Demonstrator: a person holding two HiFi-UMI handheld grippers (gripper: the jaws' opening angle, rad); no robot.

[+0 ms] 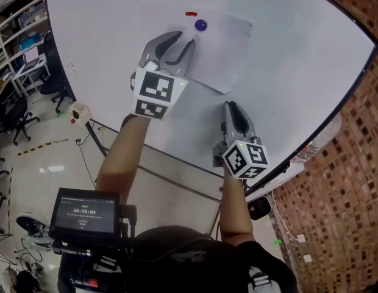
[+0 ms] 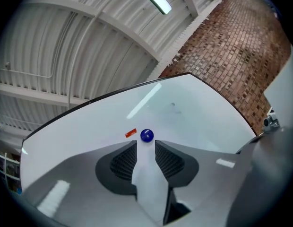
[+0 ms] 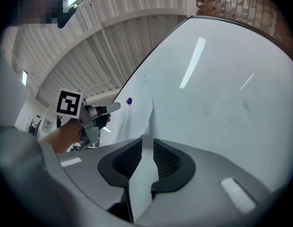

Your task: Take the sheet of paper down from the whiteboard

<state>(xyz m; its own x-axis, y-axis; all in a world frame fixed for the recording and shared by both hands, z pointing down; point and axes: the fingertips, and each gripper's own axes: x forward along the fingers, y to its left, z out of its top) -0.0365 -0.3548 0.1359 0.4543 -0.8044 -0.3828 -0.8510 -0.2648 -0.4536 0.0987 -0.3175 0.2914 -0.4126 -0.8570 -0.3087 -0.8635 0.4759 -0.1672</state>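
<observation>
A white sheet of paper point(image 1: 222, 47) hangs on the whiteboard point(image 1: 299, 54), pinned at its upper left by a round blue magnet point(image 1: 200, 24). My left gripper point(image 1: 184, 39) stands open just below that magnet, nothing between its jaws. In the left gripper view the blue magnet point(image 2: 146, 135) sits just past the tips of the left gripper point(image 2: 145, 145). My right gripper point(image 1: 231, 105) is open just under the sheet's lower corner, apart from it. In the right gripper view the sheet's lifted edge point(image 3: 152, 115) rises ahead of the right gripper point(image 3: 147, 143).
A small red strip point(image 1: 191, 13) sticks to the board left of the magnet. A brick wall point(image 1: 353, 163) runs along the right. Shelves and office chairs point(image 1: 12, 115) stand at the left. A screen unit point(image 1: 85, 212) sits at the person's chest.
</observation>
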